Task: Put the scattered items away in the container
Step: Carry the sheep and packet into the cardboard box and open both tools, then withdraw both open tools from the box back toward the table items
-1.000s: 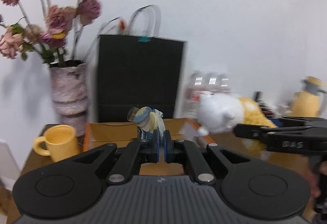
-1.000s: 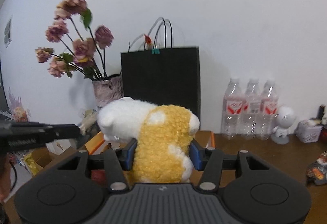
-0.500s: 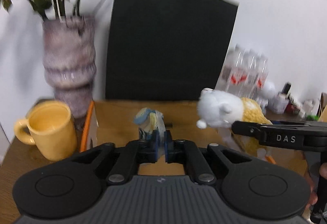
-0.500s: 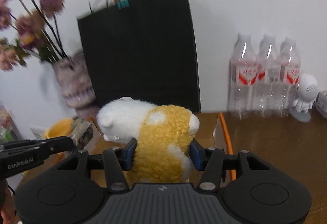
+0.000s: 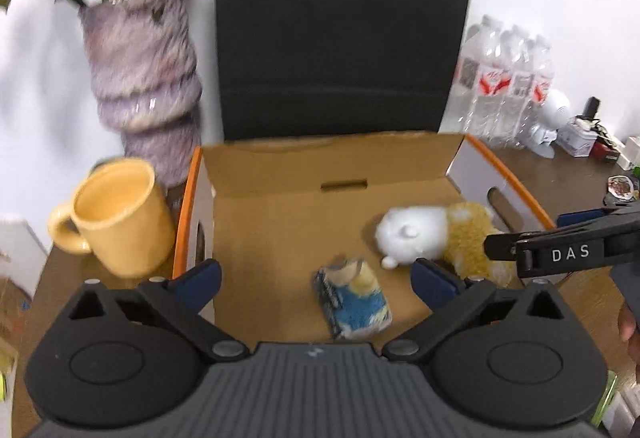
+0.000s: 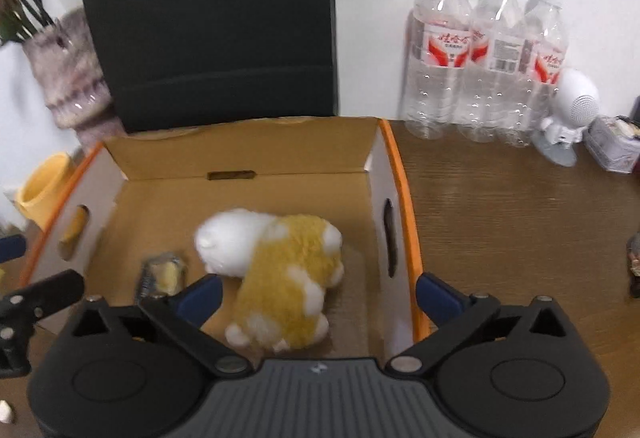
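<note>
Cardboard box (image 5: 332,166), orange-rimmed and open at the top, sits on the worktop (image 6: 520,206) and already holds both things I can see that the task names. Going left to right: my left claw (image 5: 316,280) hangs spread wide with nothing between its blue pads, above the box's near left part. Just ahead of it and slightly to its right, the small blue-and-yellow packet (image 5: 352,304) lies flat on the box floor, its long axis running roughly away from me, tilted a little left at the far end. Next comes the plush toy (image 6: 276,270), on its side in the right half of the box, white head pointing left and away, yellow body trailing toward the near right wall; its long axis runs diagonally. My right claw (image 6: 316,292) is spread wide too, empty, directly over the toy's rear end, so it is the nearer one to the plush. Packet and toy lie close but apart.
</note>
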A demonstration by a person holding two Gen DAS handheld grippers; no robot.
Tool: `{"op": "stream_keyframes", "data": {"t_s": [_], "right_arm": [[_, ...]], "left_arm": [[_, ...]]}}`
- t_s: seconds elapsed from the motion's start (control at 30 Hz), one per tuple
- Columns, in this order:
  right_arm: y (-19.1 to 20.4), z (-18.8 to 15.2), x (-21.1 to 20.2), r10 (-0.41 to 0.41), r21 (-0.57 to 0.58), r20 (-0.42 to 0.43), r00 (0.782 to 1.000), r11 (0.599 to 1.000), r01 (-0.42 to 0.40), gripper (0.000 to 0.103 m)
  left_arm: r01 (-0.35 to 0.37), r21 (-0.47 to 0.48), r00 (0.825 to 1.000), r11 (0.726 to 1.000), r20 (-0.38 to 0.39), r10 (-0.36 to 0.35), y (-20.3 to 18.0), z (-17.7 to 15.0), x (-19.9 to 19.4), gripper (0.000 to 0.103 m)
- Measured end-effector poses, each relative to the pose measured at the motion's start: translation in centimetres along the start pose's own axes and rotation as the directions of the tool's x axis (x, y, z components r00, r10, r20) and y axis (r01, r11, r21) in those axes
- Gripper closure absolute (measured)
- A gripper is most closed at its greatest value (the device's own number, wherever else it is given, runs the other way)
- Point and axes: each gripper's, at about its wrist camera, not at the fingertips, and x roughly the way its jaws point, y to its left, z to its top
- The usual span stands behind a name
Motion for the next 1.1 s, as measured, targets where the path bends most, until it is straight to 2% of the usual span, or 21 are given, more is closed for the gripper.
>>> {"op": "stream_keyframes", "data": {"t_s": [0.13,0.27,0.57,0.63,0.7,0.8,0.9,0.97,1.03,1.1], "right_arm": [[0.5,0.5,-0.3,-0.027,-0.03,-0.058,0.998,0.999,0.026,0.0],[0.4,0.2,-1.6,0.023,-0.03,-0.054,0.998,0.999,-0.025,0.0],[1.3,0.0,-2.6,0.039,-0.064,-0.067,0.997,0.997,-0.043,0.0],[1.5,0.0,-2.9,0.042,-0.071,-0.07,0.997,0.996,-0.047,0.0],[1.6,-0.1,-3.9,0.042,-0.076,-0.048,0.998,0.996,-0.046,0.0],[1.5,-0.2,-8.2,0.032,-0.075,0.06,0.998,0.997,-0.028,0.0],[0.9,-1.8,-14.4,0.049,-0.039,0.23,0.972,0.998,-0.041,0.0],[0.4,-3.6,-18.3,0.118,-0.039,0.337,0.934,0.993,-0.111,0.0],[0.2,-5.3,-20.8,0.203,-0.074,0.382,0.902,0.979,-0.189,0.0],[0.2,-6.9,-22.6,0.255,-0.106,0.392,0.884,0.967,-0.232,0.0]], "left_arm": [[-0.017,-0.038,0.999,0.999,-0.043,0.015,0.7,0.0,0.4,0.0],[-0.034,-0.041,0.999,0.999,-0.042,0.033,0.8,0.0,-0.1,0.0],[-0.085,0.008,0.993,0.996,-0.078,0.085,-0.1,0.2,-0.6,0.0],[-0.111,0.02,0.992,0.994,-0.058,0.112,-0.4,0.4,-1.6,0.0],[-0.135,0.03,0.991,0.99,-0.006,0.135,-0.9,0.5,-3.8,0.0],[-0.137,0.015,0.985,0.99,0.105,0.135,-1.4,0.4,-8.4,0.0],[-0.078,-0.005,0.967,0.997,0.245,0.076,-1.4,-0.8,-13.7,0.0],[-0.058,-0.005,0.947,0.998,0.315,0.056,-1.5,-2.1,-16.4,0.0],[-0.075,0.008,0.938,0.997,0.341,0.068,-1.8,-3.6,-18.0,0.0],[-0.102,0.026,0.931,0.994,0.354,0.087,-2.1,-5.2,-19.4,0.0]]}}
